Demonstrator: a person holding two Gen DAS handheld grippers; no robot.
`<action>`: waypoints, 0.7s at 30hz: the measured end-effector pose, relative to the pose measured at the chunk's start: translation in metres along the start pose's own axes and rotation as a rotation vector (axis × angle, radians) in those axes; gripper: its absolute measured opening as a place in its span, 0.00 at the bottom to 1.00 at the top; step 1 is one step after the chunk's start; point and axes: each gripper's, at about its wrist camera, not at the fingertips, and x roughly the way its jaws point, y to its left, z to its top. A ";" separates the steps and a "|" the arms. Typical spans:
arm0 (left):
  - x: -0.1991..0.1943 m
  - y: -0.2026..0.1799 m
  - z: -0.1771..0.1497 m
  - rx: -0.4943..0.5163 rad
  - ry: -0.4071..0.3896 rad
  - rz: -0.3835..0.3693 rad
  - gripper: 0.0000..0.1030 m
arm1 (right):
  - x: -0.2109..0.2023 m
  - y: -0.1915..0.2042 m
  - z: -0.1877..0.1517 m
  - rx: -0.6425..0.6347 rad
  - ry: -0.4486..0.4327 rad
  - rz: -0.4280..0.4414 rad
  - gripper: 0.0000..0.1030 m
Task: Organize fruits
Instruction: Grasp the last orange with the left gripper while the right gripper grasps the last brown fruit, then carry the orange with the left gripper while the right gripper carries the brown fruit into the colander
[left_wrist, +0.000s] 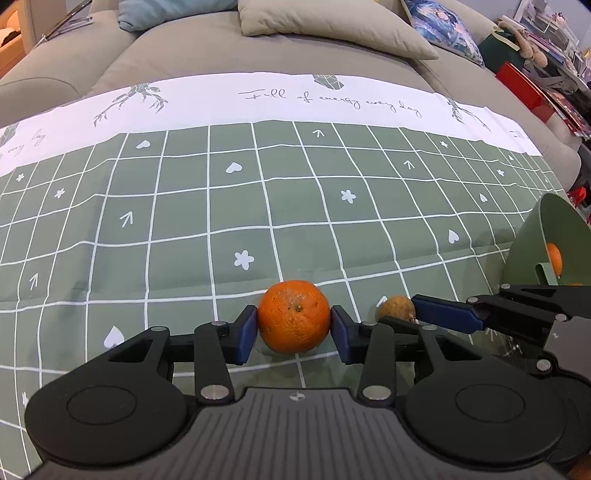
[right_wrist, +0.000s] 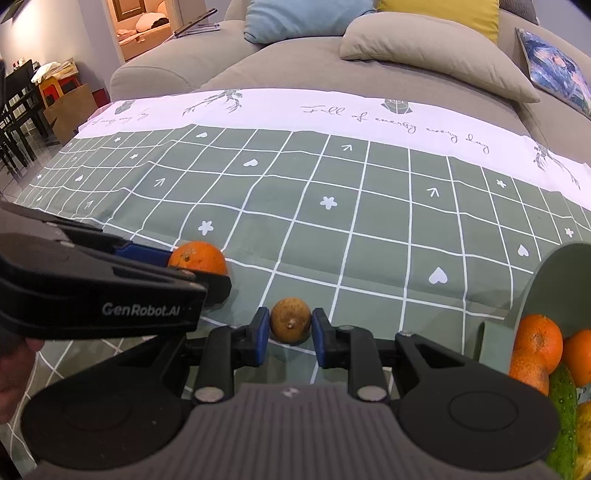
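Observation:
A round orange (left_wrist: 293, 317) rests on the green checked tablecloth (left_wrist: 221, 221), and my left gripper (left_wrist: 293, 326) is shut on it, both blue pads against its sides. Just to its right, a small brown fruit (right_wrist: 290, 322) lies on the cloth with my right gripper (right_wrist: 290, 330) shut on it. The right wrist view shows the left gripper's blue finger (right_wrist: 146, 254) touching the orange (right_wrist: 201, 256) at the left. In the left wrist view, the brown fruit (left_wrist: 396, 306) is half hidden behind the right gripper's finger (left_wrist: 448, 314).
A green bowl (right_wrist: 546, 280) at the right edge holds several oranges (right_wrist: 537, 338), a cucumber (right_wrist: 563, 406) and a yellow fruit. A grey sofa (right_wrist: 295, 66) with cushions runs behind the table. A hand (right_wrist: 14, 376) shows at lower left.

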 end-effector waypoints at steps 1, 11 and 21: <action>-0.003 0.000 -0.001 -0.001 -0.004 0.001 0.46 | -0.002 0.001 0.001 -0.002 -0.003 0.003 0.19; -0.050 -0.006 -0.022 -0.064 -0.021 -0.028 0.46 | -0.047 0.009 -0.011 -0.003 -0.015 0.022 0.19; -0.096 -0.023 -0.048 -0.075 -0.036 -0.074 0.46 | -0.102 0.007 -0.049 0.033 -0.006 0.038 0.20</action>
